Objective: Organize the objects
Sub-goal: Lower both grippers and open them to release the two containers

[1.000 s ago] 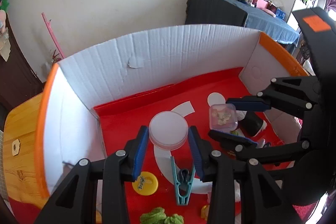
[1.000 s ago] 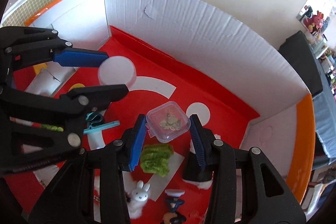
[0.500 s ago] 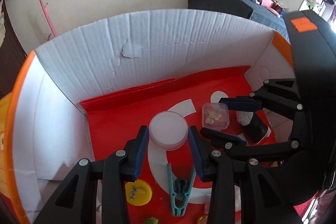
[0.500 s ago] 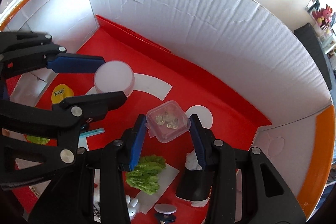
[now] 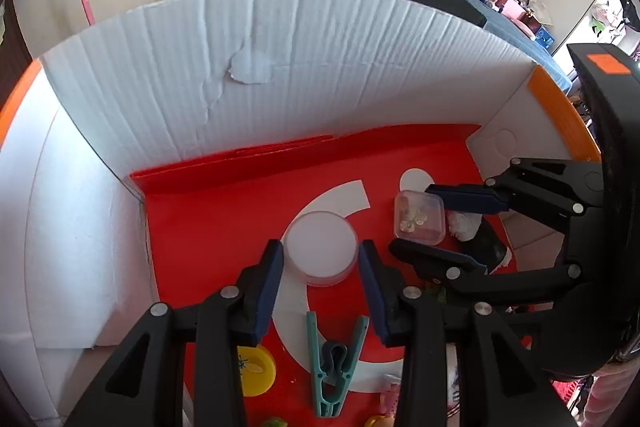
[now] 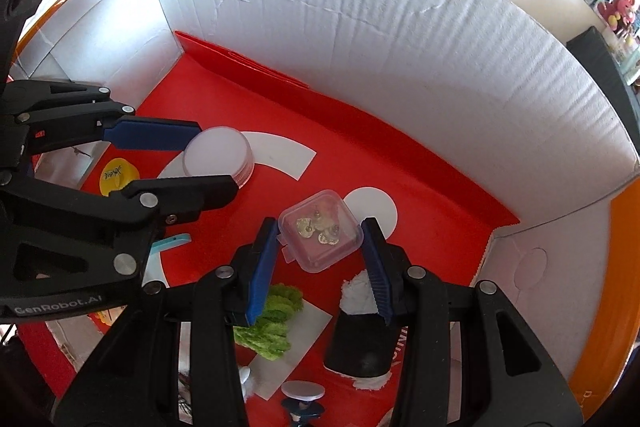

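Standing widest of all, the white corrugated cardboard box with orange rims (image 5: pixel 280 67) walls in a red floor printed with white shapes (image 6: pixel 240 99). Over that floor the left gripper (image 5: pixel 320 267) has its blue-padded fingers (image 5: pixel 268 287) clamped on the round translucent white lidded container (image 5: pixel 322 247), while the right gripper (image 6: pixel 320 251) has its fingers clamped on the small clear square plastic box with gold pieces inside (image 6: pixel 320 235). Below the right gripper lie a black pouch stuffed with white filling (image 6: pixel 360 339) and a green leafy piece (image 6: pixel 272 323). Under the left gripper lie a teal plastic clothespin (image 5: pixel 332 367) and a yellow round cap (image 5: pixel 254 369), apart from each other
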A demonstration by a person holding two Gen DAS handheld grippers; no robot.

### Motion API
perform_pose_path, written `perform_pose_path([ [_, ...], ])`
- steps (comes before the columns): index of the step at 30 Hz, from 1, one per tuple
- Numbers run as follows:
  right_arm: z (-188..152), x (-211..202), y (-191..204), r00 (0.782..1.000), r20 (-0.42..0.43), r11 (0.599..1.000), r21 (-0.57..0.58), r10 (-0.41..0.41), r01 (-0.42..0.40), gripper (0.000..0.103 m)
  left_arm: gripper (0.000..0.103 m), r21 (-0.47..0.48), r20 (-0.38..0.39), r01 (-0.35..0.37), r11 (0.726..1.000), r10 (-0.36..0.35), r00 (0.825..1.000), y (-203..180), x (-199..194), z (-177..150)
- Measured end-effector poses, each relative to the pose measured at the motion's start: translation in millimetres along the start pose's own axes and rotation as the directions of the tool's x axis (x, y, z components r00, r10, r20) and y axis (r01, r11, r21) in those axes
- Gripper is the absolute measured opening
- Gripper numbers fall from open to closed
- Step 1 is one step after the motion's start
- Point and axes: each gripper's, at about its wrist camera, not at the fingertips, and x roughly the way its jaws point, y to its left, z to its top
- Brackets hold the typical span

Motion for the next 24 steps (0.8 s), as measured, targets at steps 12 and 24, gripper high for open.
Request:
perform_pose_path([
  [12, -11, -4, 4, 1.0, -0.004, 1.0, -0.012, -0.007, 0.007, 0.041, 0.041, -0.003, -0.006, 0.004, 1.0, -0.004, 1.0, 1, 0, -2],
  [24, -25, -9, 1, 1.0, -0.001, 1.0, -0.008, -0.015, 0.015, 0.047, 0.041, -0.007, -0.011, 0.012, 1.0, -0.012, 1.0, 4, -3, -4],
])
